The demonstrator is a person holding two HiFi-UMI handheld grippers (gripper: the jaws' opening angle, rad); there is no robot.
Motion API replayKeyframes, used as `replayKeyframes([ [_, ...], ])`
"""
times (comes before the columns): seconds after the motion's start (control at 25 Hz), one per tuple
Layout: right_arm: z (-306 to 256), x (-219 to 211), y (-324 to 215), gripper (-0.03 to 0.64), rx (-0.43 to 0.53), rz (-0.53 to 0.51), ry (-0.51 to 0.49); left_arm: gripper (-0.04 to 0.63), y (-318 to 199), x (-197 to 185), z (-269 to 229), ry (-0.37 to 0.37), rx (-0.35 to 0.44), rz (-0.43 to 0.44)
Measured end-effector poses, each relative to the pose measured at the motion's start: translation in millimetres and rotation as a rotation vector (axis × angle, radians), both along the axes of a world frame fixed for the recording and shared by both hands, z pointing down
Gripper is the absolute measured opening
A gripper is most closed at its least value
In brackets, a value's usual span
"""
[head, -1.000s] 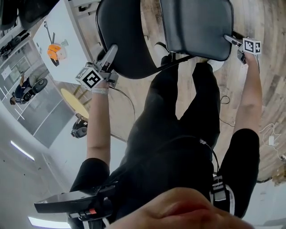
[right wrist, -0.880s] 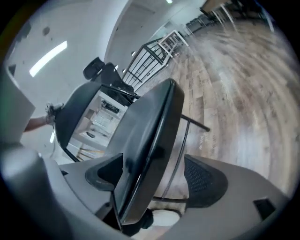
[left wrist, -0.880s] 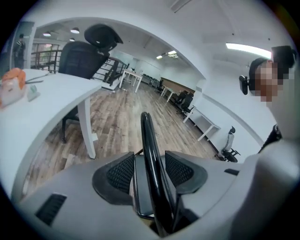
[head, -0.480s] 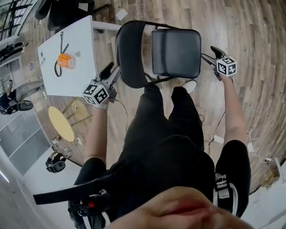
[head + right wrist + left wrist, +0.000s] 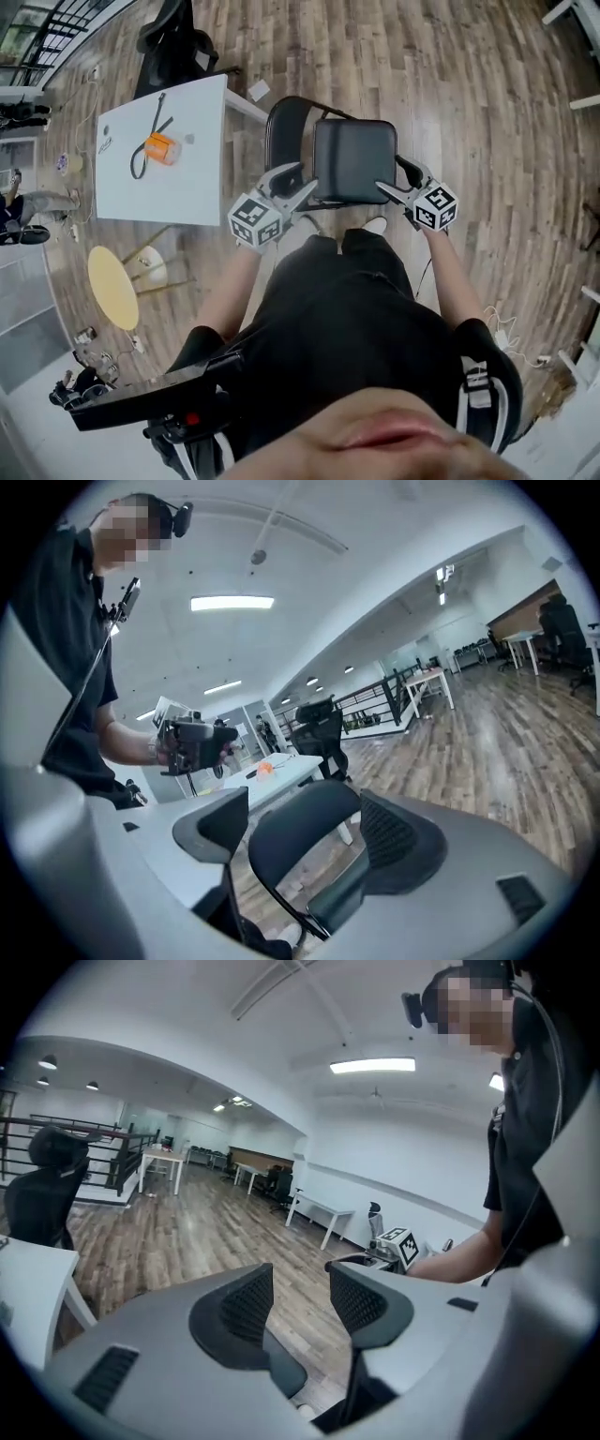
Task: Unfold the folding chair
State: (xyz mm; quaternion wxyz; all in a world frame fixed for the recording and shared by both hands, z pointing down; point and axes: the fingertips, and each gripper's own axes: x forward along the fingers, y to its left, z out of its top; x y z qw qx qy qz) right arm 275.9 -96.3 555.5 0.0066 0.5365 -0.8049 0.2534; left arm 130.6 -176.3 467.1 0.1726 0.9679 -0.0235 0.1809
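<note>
**Chair stands open ahead of you, both grippers off it**

The folding chair (image 5: 354,159) stands on the wooden floor (image 5: 469,103) just past your feet, with its seat flat and its backrest (image 5: 284,131) upright. By the look of it, the unfolding is done. The chair sits sideways to you. Its back-to-front line runs across your view, with the backrest toward your left, near the white bench (image 5: 187,187), and the seat's front toward your right.

Your left gripper (image 5: 298,180) is released, and the left gripper view shows only floor between its parted jaws. Your right gripper (image 5: 392,178) is released too. Its jaws stand wide, and the backrest shows in the gap but lower and beyond, with neither pad pressing on it.

The chair lies ahead of and below both grippers, between them. Your left is nearer the backrest and your right is nearer the seat's near right corner. Any further touch would probably mean reaching down and forward.

The seat hides the legs and hinges, so you cannot confirm the frame is fully spread. In the head view your right gripper overlaps the seat corner, so contact cannot be read there. The orange item (image 5: 161,148) on the bench is too small to name.
</note>
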Motion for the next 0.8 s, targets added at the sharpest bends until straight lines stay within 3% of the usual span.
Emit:
replayKeyframes([
  [0.16,-64.9,-29.6,4.3,0.360,0.087,0.077,-0.009,0.192,35.2,-1.7,-28.2,0.065,0.027,0.084],
  [0.32,-117.1,-56.3,0.8,0.177,0.178,0.077,0.073,0.170,35.9,-4.6,-52.3,0.146,0.054,0.071],
  [0.48,-153.3,-90.6,-13.9,0.065,0.243,0.052,0.152,0.070,26.3,-12.4,-73.0,0.215,0.085,0.094],
  [0.56,-169.0,-103.2,-18.3,0.033,0.267,0.081,0.177,0.012,23.5,-19.6,-81.6,0.247,0.097,0.096],
  [0.8,-202.9,-131.2,-19.2,0.009,0.325,0.091,0.211,0.005,23.1,-29.0,-102.6,0.315,0.157,0.086],
])
